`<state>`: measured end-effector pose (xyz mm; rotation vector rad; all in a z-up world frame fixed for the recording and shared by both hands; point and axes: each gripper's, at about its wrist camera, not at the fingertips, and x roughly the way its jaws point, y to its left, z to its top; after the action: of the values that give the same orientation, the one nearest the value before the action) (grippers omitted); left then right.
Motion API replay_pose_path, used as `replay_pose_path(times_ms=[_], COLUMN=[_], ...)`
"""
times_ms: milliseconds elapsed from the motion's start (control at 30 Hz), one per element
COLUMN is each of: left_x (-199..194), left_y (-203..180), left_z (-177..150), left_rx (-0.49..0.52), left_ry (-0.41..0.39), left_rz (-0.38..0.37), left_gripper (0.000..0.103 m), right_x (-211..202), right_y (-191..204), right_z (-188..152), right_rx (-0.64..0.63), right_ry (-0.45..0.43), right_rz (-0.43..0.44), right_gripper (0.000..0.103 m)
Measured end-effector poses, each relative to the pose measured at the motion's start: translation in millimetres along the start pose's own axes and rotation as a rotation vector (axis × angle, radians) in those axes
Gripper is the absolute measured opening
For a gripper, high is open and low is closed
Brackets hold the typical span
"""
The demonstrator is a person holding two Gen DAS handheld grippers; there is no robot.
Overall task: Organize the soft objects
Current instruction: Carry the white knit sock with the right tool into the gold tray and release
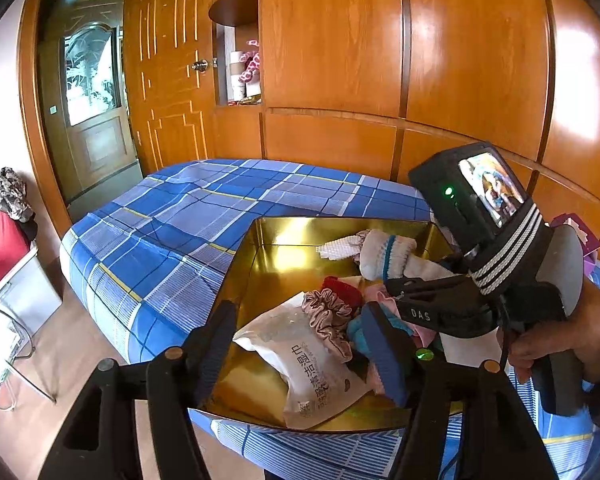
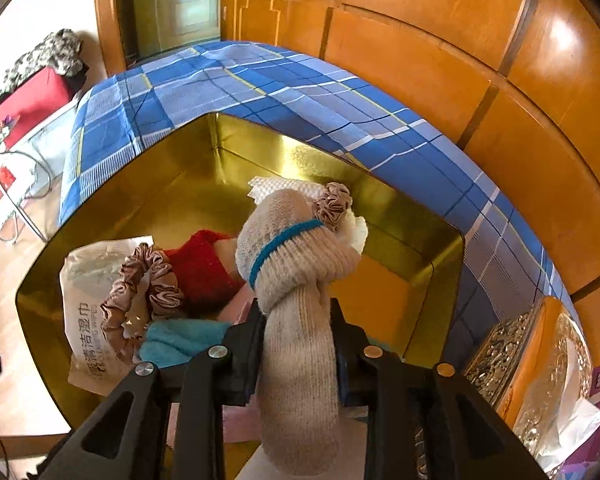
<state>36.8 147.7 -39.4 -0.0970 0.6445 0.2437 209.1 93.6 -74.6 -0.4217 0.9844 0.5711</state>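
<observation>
A gold tin box (image 1: pixel 268 232) (image 2: pixel 172 152) sits on the blue plaid bed. It holds a wet-wipes pack (image 1: pixel 312 364) (image 2: pixel 84 304), a pink scrunchie (image 1: pixel 332 316) (image 2: pixel 140 292), red cloth (image 2: pixel 204 264), teal cloth (image 2: pixel 180 340) and white mesh cloth (image 2: pixel 276 186). My right gripper (image 2: pixel 296 316) is shut on a beige sock with a blue stripe (image 2: pixel 296 264) and holds it over the box; it also shows in the left wrist view (image 1: pixel 388 256). My left gripper (image 1: pixel 304 328) is open over the box's near side, empty.
The bed (image 1: pixel 188 216) fills the middle, with wooden wardrobe panels (image 1: pixel 460 60) behind. An ornate silver-and-orange box (image 2: pixel 532 364) lies right of the tin. A red case (image 1: pixel 0 248) and a glass table (image 1: pixel 4 344) stand on the floor at left.
</observation>
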Motion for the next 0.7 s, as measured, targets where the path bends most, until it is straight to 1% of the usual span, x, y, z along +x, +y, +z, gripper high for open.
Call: replay_pose_path(times_ms=[33, 100, 167, 367, 500, 567, 600, 633, 700], left_x=[0, 0, 0, 1, 2, 3, 3, 4, 5], left_y=[0, 0, 2, 4, 6, 6, 6, 6, 4], left_z=[0, -1, -1, -1, -2, -2, -3, -3, -3], left_rx=[0.000, -0.002, -0.016, -0.026, -0.030, -0.029, -0.028, -0.028, -0.024], left_ry=[0.001, 0.003, 0.004, 0.005, 0.008, 0.011, 0.013, 0.018, 0.020], left_rz=[0.001, 0.003, 0.001, 0.002, 0.001, 0.003, 0.004, 0.004, 0.004], left_gripper=[0.066, 0.070, 0.073, 0.073, 0.073, 0.073, 0.073, 0.073, 0.073], right_x=[-3, -8, -16, -46, -54, -52, -48, -42, -26], right_y=[-2, -4, -6, -17, -20, -17, -13, -9, -6], right_z=[1, 2, 5, 4, -7, -13, -17, -19, -21], right_rx=[0.019, 0.042, 0.053, 0.076, 0.083, 0.078, 0.065, 0.052, 0.057], right_ry=[-0.005, -0.027, -0.053, -0.122, -0.119, -0.106, -0.099, -0.090, -0.055], right_rz=[0.010, 0.029, 0.039, 0.057, 0.092, 0.115, 0.102, 0.076, 0.076], right_gripper=[0.037, 0.042, 0.042, 0.043, 0.043, 0.041, 0.033, 0.028, 0.027])
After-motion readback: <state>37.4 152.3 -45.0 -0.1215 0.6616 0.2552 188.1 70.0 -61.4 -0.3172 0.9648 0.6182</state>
